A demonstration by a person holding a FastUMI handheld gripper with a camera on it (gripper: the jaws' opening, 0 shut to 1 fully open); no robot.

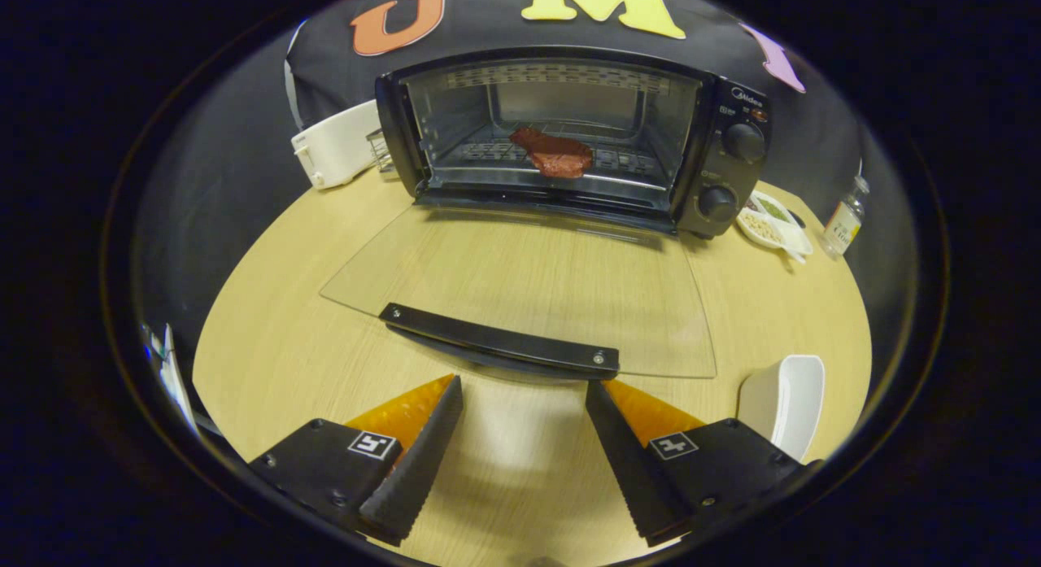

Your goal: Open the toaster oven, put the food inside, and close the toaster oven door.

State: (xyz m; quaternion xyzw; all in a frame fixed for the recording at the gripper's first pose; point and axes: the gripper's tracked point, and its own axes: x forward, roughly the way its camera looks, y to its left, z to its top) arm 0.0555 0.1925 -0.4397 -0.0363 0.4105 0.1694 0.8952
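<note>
The toaster oven (569, 136) stands at the far side of the wooden table (268, 347), with its glass door (529, 282) folded fully down and lying flat toward the gripper. The food (555, 153), a reddish-brown slab resembling a piece of meat, already rests on the wire rack (488, 154) inside the cavity. Judged from this layout, only the door closing remains.

The door is a rigid glass pane hinged along the oven's lower front edge. Treat it as fragile and slippery: the glass offers poor purchase and should not be pinched or struck. The correct hold is the black handle bar (500, 347) fixed across the free edge of the door, which is stiff, narrow and secured by screws at each end. It is likely light enough to lift from below, or to grip across its thickness and swing upward on the hinge. The oven body may slide if pushed hard at the end of travel.

The gripper (524, 392) is open, its two fingers spread wide and holding nothing, tips just short of the handle bar.

Two control knobs (732, 172) sit on the oven's right panel. A white appliance (337, 144) stands left of the oven; a small dish (768, 223) and a bottle (846, 217) stand to its right. A white bowl (785, 404) lies beside the right finger.
</note>
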